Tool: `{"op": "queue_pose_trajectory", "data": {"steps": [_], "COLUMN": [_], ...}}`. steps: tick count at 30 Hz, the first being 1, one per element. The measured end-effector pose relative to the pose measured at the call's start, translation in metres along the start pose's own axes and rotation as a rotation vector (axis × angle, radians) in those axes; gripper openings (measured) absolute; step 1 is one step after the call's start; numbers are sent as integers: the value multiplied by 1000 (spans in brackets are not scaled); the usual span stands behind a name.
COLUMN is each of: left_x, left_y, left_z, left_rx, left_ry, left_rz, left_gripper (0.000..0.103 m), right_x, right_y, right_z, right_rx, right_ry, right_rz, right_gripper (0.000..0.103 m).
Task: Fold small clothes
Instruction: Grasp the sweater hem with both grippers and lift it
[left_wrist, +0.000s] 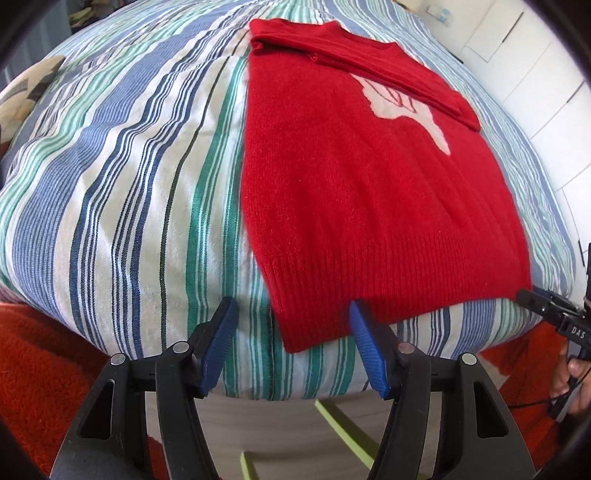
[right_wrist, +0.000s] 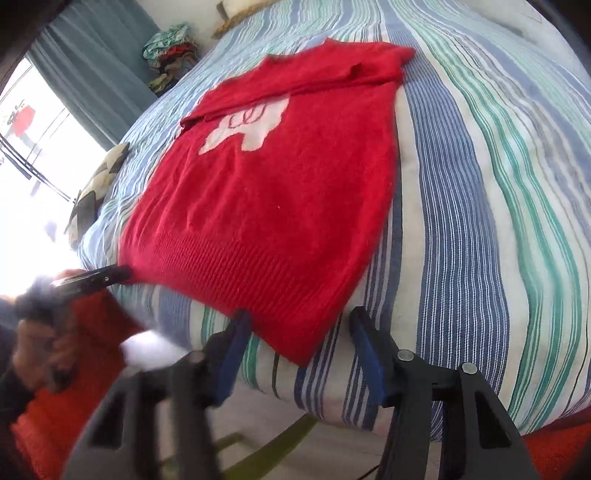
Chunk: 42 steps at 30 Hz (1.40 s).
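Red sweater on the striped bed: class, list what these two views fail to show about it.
- Red sweater underside: hidden against the striped bed cover in both views.
- White motif: its upper part lies under a folded sleeve.
- Left tool in the right wrist view: blurred; fingertips unclear.

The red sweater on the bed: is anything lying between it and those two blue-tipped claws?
Nothing visible. The left gripper and right gripper both stand open at the hem corners of the red sweater, with only striped bedcover around it.
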<state>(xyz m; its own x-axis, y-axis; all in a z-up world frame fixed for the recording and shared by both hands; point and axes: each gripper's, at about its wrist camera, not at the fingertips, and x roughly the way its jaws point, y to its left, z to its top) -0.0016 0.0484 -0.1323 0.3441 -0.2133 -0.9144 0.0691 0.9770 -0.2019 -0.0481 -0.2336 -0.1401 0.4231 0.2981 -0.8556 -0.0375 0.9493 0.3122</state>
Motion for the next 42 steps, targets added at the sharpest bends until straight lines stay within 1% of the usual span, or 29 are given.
{"op": "queue_pose_trajectory", "data": {"steps": [2,5,8,10,11,12,13,14,15,17,20,24,28,29,31,32,33,35,36,38,40,41,42], "left_x": [-3,-10,-9,-5,-3,-1,2,5,6,1,-12,-14,-14,-15,-12,-12,-13,-17,-17,-12,-1,4,5], "left_y": [3,14,23,23,21,18,15,14,14,16,19,25,18,18,18,20,22,25,25,27,28,29,29], "left_z": [0,-3,-5,-6,-6,-6,-7,-7,-8,-8,-10,-13,-11,-11,-10,-11,-10,-9,-8,-6,-3,-2,-2], "left_rx": [-16,-68,-115,-116,-104,-88,-74,-68,-71,-73,-81,-97,-72,-71,-85,-96,-109,-124,-126,-138,-156,-168,-175], "left_ry": [0,4,24,45,54,65,79,95,102,86,50,51,45,46,58,59,54,32,25,34,62,78,74], "left_rz": [-19,-67,-104,-113,-114,-118,-114,-119,-118,-117,-109,-109,-112,-119,-111,-119,-142,-158,-165,-190,-220,-235,-228], "left_gripper": [64,65,65,63,54,39,29,4,4,3,3,3,3,5,16,27,36,47,47,46,20,4,3], "right_x": [0,-10,-10,-9,-8,-7,-6,-3,-1,0,-6,-10,-8,-9,-11,-10,-11,-11,-12,-13,-12,-11,-9], "right_y": [-2,-11,-21,-24,-25,-24,-23,-21,-20,-22,-25,-31,-32,-30,-27,-27,-27,-29,-31,-33,-35,-37,-39], "right_z": [-2,-4,-5,-5,-5,-5,-6,-5,-5,-6,-7,-10,-8,-7,-7,-7,-8,-8,-8,-8,-7,-7,-7], "right_rx": [20,81,139,162,167,169,163,153,147,157,167,187,185,177,162,159,160,167,173,186,200,211,224], "right_ry": [-1,-41,-38,-36,-34,-30,-22,-9,2,10,-10,-19,-9,-12,-23,-25,-24,-23,-24,-29,-32,-30,-26], "right_rz": [27,96,171,204,220,230,229,217,193,184,164,160,164,168,179,183,188,197,205,226,255,275,298], "right_gripper": [47,47,47,47,46,42,37,19,5,5,5,5,5,5,6,8,10,10,11,12,12,12,12]}}
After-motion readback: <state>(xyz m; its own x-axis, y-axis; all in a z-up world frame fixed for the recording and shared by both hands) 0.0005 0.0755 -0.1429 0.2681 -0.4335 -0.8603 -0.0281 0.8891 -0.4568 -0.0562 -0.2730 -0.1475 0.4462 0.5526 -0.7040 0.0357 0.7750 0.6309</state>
